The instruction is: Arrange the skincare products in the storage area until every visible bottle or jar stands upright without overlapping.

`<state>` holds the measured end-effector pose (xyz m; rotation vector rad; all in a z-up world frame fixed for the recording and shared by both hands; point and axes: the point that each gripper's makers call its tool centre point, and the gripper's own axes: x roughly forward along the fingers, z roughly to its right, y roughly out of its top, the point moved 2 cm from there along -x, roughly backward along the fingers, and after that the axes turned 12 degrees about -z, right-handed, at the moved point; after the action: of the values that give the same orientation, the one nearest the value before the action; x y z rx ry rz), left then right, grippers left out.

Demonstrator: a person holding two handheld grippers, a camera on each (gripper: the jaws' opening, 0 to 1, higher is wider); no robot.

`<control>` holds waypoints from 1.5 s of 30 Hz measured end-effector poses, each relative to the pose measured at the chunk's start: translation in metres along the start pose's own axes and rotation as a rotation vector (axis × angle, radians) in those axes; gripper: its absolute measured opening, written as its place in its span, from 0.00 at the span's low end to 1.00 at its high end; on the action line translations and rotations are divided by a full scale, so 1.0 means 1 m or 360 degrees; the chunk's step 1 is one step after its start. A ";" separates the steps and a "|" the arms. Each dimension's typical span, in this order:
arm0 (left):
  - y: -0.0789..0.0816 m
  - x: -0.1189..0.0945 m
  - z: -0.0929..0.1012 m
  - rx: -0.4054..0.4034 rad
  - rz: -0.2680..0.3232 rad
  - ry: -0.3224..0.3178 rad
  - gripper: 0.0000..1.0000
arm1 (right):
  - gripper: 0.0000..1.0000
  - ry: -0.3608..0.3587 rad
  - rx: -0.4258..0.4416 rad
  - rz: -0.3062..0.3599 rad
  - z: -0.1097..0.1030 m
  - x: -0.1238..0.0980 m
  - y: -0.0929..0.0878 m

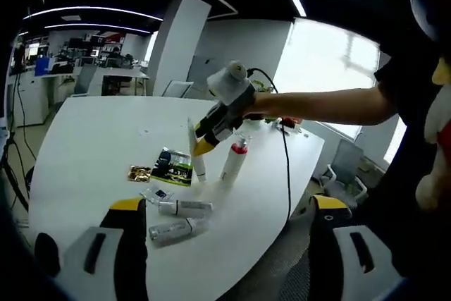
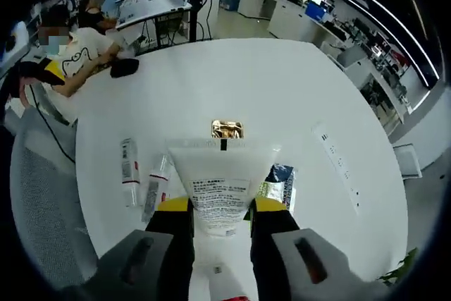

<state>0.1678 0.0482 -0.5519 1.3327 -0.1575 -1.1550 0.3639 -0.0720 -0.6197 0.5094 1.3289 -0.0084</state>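
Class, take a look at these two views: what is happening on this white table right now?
A person is tidying skincare products with two handheld grippers. The right gripper is shut on a white tube, holding it over the white table beside a standing bottle with a red collar. The left gripper hangs open at the table's edge. Two small tubes lie flat on the table, next to some sachets, not yet stood up.
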 end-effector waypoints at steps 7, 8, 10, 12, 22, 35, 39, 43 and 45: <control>0.006 0.002 0.007 0.0053 -0.0005 -0.0026 0.89 | 0.29 0.0155 -0.0059 0.0247 -0.041 -0.047 0.010; 0.008 0.002 0.009 0.0060 -0.0005 -0.0033 0.89 | 0.29 0.0166 -0.0063 0.0261 -0.042 -0.049 0.011; 0.011 0.003 0.011 0.0080 -0.0004 -0.0053 0.89 | 0.29 0.0231 -0.0085 0.0313 -0.049 -0.057 0.012; 0.016 0.003 0.015 0.0106 -0.0002 -0.0085 0.89 | 0.29 0.0307 -0.0069 0.0369 -0.056 -0.062 0.011; 0.037 0.002 0.030 0.0121 0.0107 -0.0243 0.84 | 0.29 0.0561 -0.0232 0.0621 -0.108 -0.085 -0.001; 0.062 0.013 0.055 0.0154 0.0228 -0.0447 0.68 | 0.29 0.0821 -0.0331 0.0831 -0.165 -0.123 -0.002; 0.068 0.022 0.066 0.0218 0.0206 -0.0530 0.66 | 0.29 0.0915 -0.0337 0.0904 -0.177 -0.138 0.003; 0.077 0.026 0.079 0.0265 0.0218 -0.0588 0.58 | 0.29 0.0960 -0.0346 0.0965 -0.182 -0.149 0.006; 0.080 0.027 0.084 0.0274 0.0227 -0.0595 0.55 | 0.29 0.0967 -0.0337 0.0986 -0.182 -0.152 0.008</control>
<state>0.1691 -0.0424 -0.4745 1.2205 -0.6258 -1.2803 0.1596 -0.0424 -0.5033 0.7573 1.6789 0.8467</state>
